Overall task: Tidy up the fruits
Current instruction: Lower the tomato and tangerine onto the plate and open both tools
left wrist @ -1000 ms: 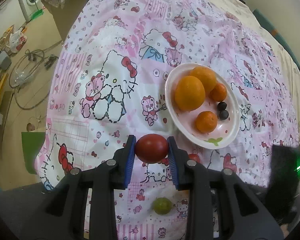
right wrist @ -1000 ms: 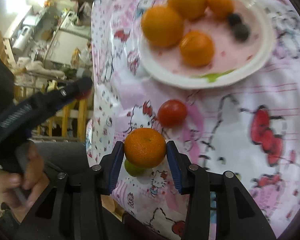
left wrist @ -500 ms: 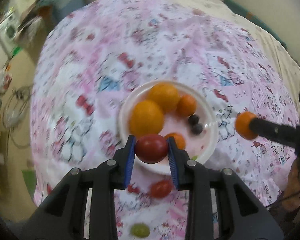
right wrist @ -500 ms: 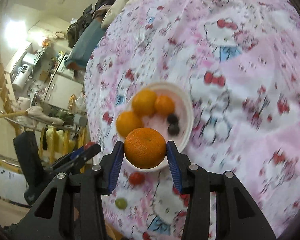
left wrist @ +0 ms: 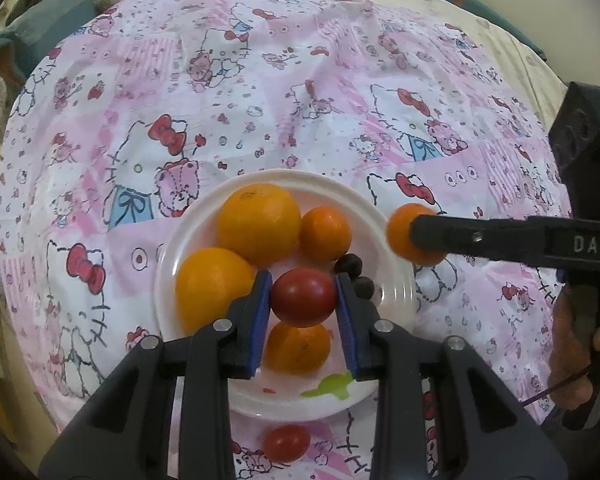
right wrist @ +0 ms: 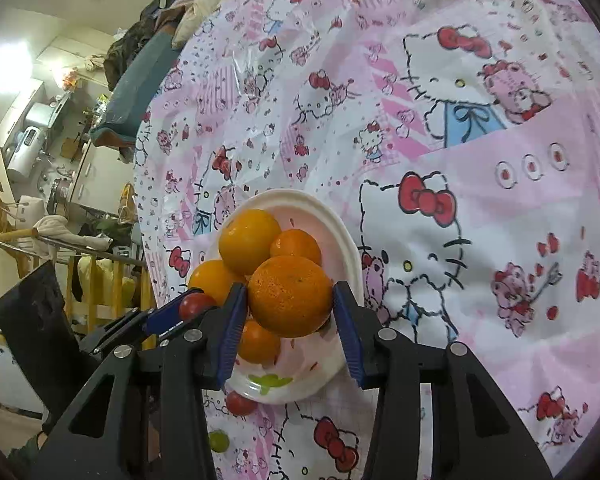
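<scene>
Five fruits fill the plate [left wrist: 396, 280]; left claw [left wrist: 303, 298] grips a tomato [left wrist: 303, 297], right claw [right wrist: 290, 298] an orange [right wrist: 290, 296]; two fruits remain outside.

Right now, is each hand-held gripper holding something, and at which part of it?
The left hand-held gripper holds a red tomato by its two opposite sides. The right hand-held gripper holds a small orange the same way, pads on its sides.
</scene>
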### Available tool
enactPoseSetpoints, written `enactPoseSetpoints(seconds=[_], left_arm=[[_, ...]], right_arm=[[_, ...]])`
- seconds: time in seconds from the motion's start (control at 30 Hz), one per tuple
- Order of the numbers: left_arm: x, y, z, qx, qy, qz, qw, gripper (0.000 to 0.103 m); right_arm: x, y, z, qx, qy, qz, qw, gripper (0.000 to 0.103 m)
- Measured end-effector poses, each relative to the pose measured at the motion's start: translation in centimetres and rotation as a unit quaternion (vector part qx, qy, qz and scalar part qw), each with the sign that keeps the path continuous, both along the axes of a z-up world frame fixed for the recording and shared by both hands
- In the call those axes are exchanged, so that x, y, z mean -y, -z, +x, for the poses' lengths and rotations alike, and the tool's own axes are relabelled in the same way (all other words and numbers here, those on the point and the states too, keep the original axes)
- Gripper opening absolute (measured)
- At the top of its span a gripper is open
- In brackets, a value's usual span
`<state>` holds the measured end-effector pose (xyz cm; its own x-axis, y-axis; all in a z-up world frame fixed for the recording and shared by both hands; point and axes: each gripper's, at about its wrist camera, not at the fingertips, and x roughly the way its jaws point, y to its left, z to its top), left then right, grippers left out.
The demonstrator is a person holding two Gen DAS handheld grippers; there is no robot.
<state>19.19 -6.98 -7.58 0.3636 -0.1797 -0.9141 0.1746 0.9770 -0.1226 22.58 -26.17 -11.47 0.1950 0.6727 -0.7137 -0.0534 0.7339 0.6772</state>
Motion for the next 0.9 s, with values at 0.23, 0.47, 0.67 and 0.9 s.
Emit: enactPoseSetpoints(seconds=[0.23,0.47,0.67,0.9], left_arm=[[-0.8,0.8,0.3,-0.013,-0.025,-0.008,0.9996,0.028],[-0.9,1.2,0.4,-0.026,-0.035,-0.013,0.999,0.028],[-0.6,1.4,0.4,-0.033,-0.026,-0.01,0.9991,0.03],[0.0,1.2,-0.2,-0.03,-0.016,-0.013,0.9993,0.049]], right_arm=[[0.1,1.5,0.1,-0.025,0.009,0.003,1.0,0.048],[-0.2,1.8,0.0,-0.028,0.004,0.001,1.0,0.048],[0.0,0.8,0.1,-0.01,0.013,0.012,1.0,0.061],[0.6,0.6,0.2,-0.012,0.024,0.014,1.0,0.061]])
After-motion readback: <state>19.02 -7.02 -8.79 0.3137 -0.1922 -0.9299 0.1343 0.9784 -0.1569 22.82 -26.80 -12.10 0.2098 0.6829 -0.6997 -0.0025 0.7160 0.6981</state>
